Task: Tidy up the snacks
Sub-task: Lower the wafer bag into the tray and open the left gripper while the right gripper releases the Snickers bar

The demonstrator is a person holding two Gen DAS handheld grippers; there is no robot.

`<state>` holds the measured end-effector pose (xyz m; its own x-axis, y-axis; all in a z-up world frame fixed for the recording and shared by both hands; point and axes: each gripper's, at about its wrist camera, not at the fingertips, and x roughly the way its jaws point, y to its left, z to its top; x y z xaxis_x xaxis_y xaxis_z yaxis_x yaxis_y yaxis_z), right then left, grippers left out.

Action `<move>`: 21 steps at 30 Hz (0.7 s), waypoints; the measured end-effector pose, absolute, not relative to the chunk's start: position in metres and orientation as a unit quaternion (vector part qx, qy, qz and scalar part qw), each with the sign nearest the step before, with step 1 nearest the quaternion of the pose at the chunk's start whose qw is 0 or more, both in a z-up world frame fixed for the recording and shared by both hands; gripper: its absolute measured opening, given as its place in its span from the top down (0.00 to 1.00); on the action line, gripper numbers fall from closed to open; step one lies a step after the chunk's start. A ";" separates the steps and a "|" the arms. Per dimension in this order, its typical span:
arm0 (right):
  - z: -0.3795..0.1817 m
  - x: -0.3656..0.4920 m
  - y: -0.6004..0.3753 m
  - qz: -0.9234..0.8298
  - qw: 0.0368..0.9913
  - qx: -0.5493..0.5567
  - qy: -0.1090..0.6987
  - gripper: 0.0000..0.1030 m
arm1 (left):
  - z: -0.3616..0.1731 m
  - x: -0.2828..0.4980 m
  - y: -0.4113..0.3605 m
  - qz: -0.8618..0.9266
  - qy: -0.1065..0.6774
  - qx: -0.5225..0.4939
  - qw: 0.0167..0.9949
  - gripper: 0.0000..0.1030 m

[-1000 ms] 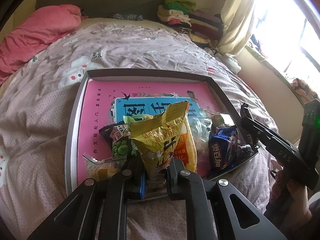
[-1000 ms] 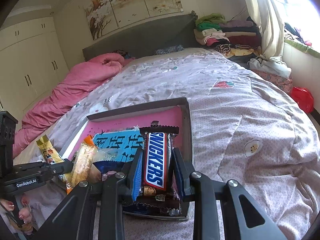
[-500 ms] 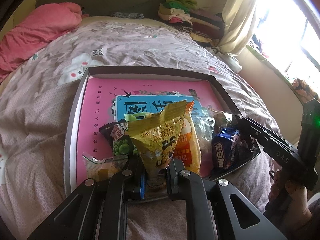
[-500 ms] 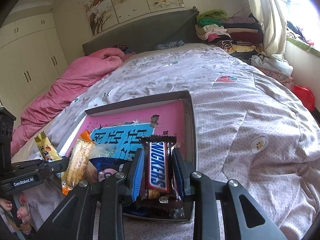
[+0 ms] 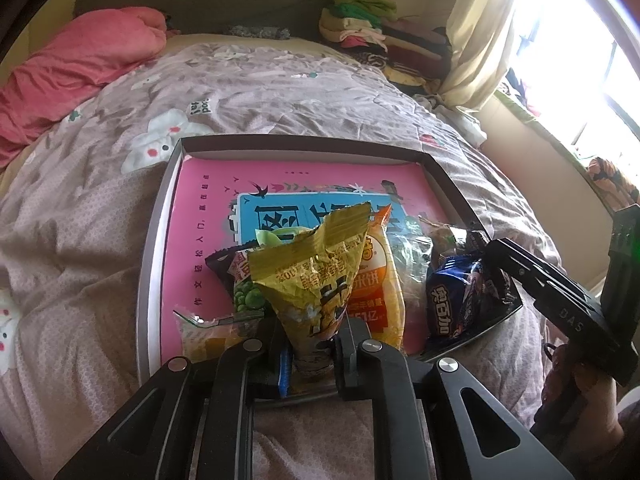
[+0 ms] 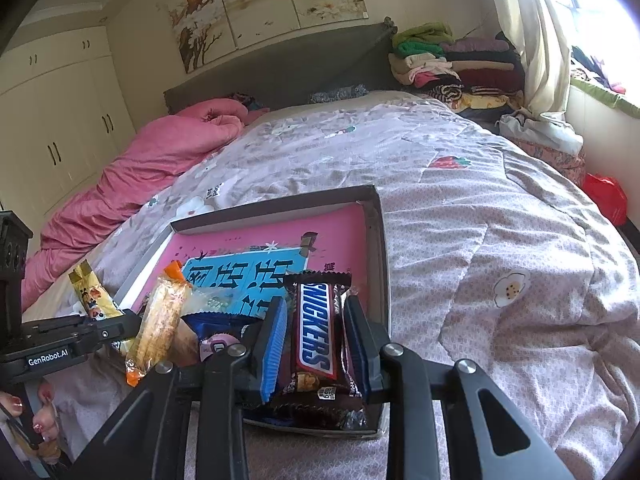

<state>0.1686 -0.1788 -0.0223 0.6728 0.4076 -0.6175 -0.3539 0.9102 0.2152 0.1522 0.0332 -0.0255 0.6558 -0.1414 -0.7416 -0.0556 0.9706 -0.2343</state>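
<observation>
Covering the bed, a mauve floral quilt [image 5: 320, 92] carries a shallow grey-rimmed cardboard box lid with a pink printed floor [image 5: 208, 240]. At its 6 o'clock edge the left gripper [image 5: 310, 344] clamps a crumpled yellow foil snack packet [image 5: 316, 268]. At 5 o'clock the right gripper [image 6: 316, 340] clamps 1 brown Snickers bar [image 6: 316, 328], tilted up over the lid's corner.

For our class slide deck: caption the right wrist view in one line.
Right tongs shut on a Snickers bar above a snack-filled tray on a bed.
</observation>
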 end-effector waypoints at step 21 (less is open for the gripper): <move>-0.013 0.159 -0.188 0.191 0.922 0.038 0.335 0.62 | -0.011 0.144 0.034 -0.014 0.400 -0.115 0.909 0.44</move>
